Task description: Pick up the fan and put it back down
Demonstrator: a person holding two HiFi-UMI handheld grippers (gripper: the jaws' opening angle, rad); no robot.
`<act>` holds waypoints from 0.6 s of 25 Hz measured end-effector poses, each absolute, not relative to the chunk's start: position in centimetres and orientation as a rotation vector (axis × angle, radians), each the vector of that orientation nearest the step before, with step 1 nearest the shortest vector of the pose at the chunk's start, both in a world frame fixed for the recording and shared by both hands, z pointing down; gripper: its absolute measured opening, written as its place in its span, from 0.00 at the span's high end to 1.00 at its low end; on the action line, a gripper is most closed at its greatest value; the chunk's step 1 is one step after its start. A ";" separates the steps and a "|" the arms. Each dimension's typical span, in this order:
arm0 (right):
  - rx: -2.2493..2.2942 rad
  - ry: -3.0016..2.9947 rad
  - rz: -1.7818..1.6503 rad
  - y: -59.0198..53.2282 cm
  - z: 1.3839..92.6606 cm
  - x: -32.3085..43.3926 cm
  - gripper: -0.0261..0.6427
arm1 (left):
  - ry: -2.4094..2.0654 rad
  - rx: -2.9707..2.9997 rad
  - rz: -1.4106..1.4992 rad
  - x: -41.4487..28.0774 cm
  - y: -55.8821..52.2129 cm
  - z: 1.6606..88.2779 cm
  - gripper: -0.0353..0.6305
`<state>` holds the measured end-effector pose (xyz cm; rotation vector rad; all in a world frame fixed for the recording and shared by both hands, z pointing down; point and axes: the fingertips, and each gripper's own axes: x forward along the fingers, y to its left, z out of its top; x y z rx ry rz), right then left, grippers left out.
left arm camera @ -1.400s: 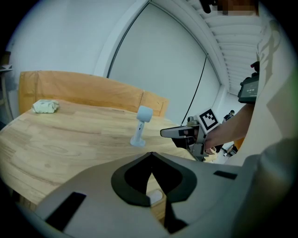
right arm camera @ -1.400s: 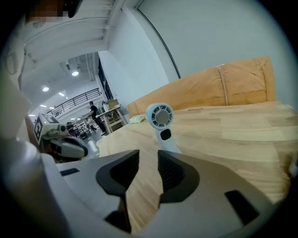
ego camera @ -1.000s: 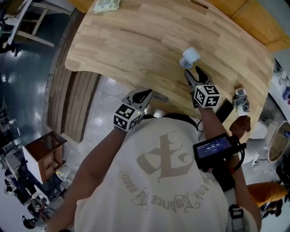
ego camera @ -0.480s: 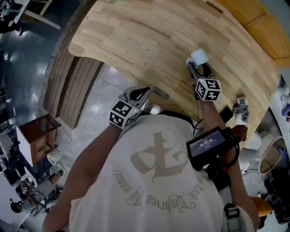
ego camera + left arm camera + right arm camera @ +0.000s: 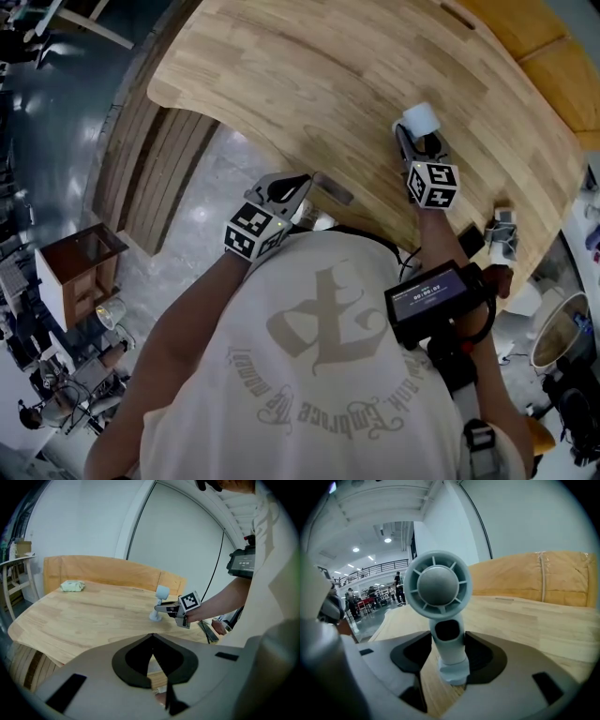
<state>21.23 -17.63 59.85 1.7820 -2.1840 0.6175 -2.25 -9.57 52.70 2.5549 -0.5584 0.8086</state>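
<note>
Right gripper (image 5: 447, 637) jaws apart, just been closing in, flanking stem of fan (image 5: 437, 585); no squeeze visible yet. Fan is small, pale plastic: round head on short stem with small foot, standing on right part of bench (image 5: 309, 84). Likely light, rigid, smooth and top-heavy; stem below head looks best hold. Long axis vertical; round grille faces right gripper. Left gripper (image 5: 152, 637) jaws closed and empty, by bench's near edge, well apart from fan.
</note>
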 end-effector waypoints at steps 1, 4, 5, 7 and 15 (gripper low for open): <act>1.771 -2.188 0.607 -17.8 60.0 21.2 0.62 | -0.556 2.553 0.813 -2.3 -9.7 52.9 0.93; 1.733 -2.205 0.584 -18.1 60.4 21.2 0.63 | -0.553 2.553 0.820 -2.3 -10.3 53.2 0.93; 1.725 -2.207 0.581 -18.1 60.4 21.2 0.64 | -0.552 2.554 0.820 -2.2 -10.4 53.2 0.93; 1.712 -2.213 0.581 -17.9 60.2 21.2 0.64 | -0.544 2.560 0.821 -2.0 -10.4 53.1 0.93; 1.669 -2.261 0.585 -17.0 59.2 20.2 0.65 | -0.506 2.582 0.826 -1.5 -10.2 52.5 0.93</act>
